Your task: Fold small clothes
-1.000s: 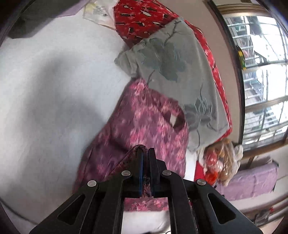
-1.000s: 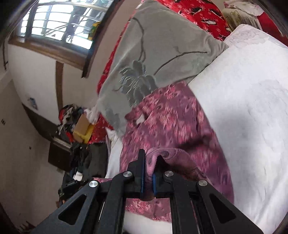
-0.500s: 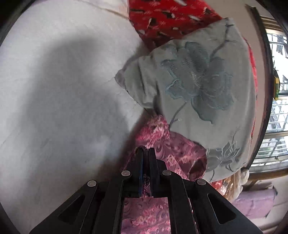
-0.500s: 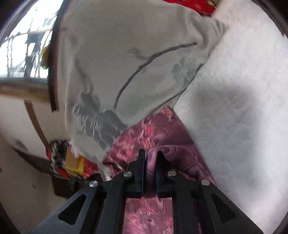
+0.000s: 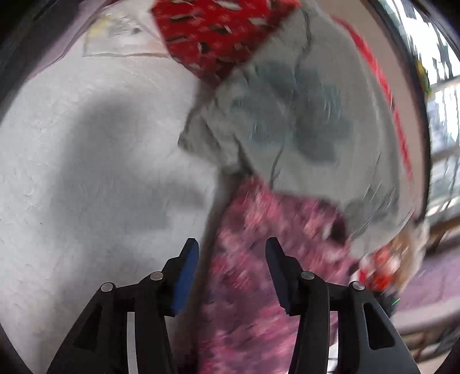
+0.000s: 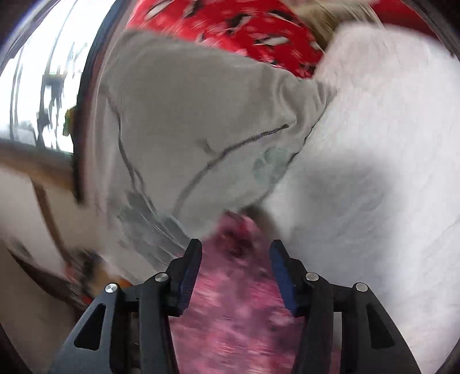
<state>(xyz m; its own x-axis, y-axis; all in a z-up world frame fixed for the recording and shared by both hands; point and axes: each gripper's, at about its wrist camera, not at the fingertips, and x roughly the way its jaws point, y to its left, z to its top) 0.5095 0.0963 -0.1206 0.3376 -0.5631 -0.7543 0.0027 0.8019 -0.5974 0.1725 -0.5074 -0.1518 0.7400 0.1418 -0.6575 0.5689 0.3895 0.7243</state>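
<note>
Now both claws stood open over the pink floral garment on the bed.

Nearest the cameras, the left claw [image 5: 231,253] and the right claw [image 6: 235,254] each had their jaws parted about halfway, having just been opening; the pink floral garment [image 5: 258,273] [image 6: 230,302] lay below and between the blue pads, which did not press on it, so neither claw had hold of anything. Around the garment spread the white bed cover [image 5: 95,172] [image 6: 373,178]. Just beyond, a grey cushion with a flower pattern [image 5: 302,123] [image 6: 187,120] overlapped the garment's far edge. Behind that lay a red patterned cloth [image 5: 212,31] [image 6: 224,26], and farthest off a bright window [image 5: 442,86] [image 6: 37,80], all blurred.
</note>
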